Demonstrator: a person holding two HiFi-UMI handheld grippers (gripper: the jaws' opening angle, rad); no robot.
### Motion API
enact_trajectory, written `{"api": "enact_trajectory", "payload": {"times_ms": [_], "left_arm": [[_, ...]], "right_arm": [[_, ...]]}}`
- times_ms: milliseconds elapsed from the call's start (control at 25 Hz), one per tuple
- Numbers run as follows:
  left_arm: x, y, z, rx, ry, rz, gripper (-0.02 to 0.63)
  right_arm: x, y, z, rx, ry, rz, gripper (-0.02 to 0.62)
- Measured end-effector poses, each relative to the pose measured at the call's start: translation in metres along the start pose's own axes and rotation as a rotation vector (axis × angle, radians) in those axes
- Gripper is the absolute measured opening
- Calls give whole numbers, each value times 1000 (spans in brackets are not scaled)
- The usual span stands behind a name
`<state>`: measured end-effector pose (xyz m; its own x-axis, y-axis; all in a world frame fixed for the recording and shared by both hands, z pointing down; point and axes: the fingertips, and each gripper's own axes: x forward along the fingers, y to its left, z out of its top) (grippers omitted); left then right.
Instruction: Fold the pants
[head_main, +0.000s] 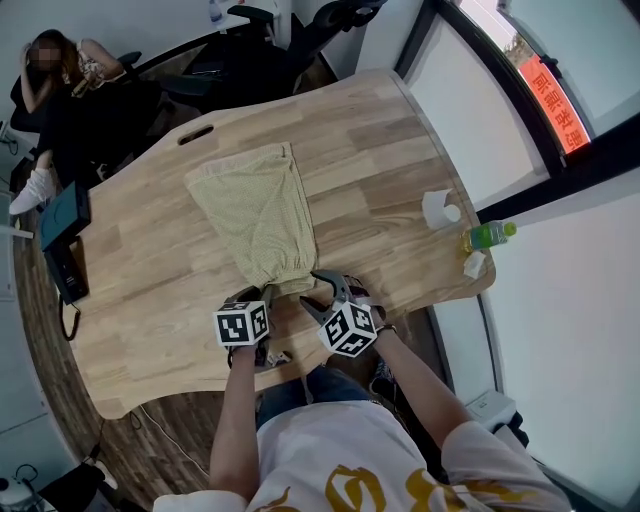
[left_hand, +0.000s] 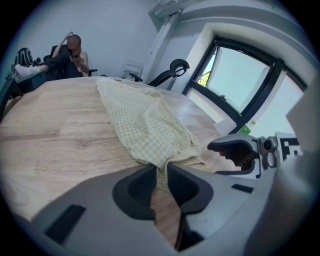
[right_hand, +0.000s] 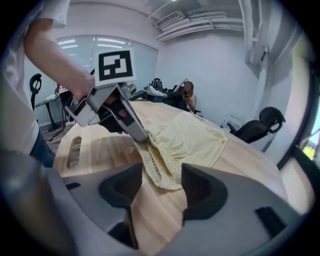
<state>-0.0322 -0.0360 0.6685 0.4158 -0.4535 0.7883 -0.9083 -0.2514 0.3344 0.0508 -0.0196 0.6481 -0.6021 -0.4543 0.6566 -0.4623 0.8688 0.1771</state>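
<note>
Pale yellow checked pants (head_main: 262, 215) lie flat on the wooden bench (head_main: 380, 150); the left gripper (left_hand: 159, 172) has its fingers clamped on the waistband (right_hand: 152, 167); the right gripper (right_hand: 161, 185) holds its fingers apart around it. The red window sign (head_main: 553, 90) shows characters too small to read.

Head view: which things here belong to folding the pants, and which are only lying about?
Part of the job:
- pants
- left gripper, shut on the near edge of the pants
- right gripper, open
- table

Lying about:
- white cup
- green bottle
- white scrap beside the bottle
- dark box at the table's left edge
</note>
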Motion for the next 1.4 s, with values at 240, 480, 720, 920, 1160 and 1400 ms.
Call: {"api": "enact_trajectory", "payload": {"times_ms": [240, 480, 720, 920, 1160, 1400], "left_arm": [[0, 0, -2, -37, 16, -31, 67], [-1, -1, -3, -58, 21, -50, 67], [-2, -3, -6, -65, 42, -67, 69], [-2, -8, -9, -48, 63, -89, 69], [-13, -14, -1, -47, 43, -105, 68], [-29, -20, 4, -17, 22, -129, 69]], "right_arm": [[19, 2, -4, -126, 13, -7, 234], [20, 10, -5, -175, 18, 39, 239], [25, 9, -13, -267, 51, 37, 247], [27, 4, -15, -263, 55, 6, 239], [21, 5, -7, -233, 57, -3, 43], [1, 4, 11, -180, 19, -9, 41]]}}
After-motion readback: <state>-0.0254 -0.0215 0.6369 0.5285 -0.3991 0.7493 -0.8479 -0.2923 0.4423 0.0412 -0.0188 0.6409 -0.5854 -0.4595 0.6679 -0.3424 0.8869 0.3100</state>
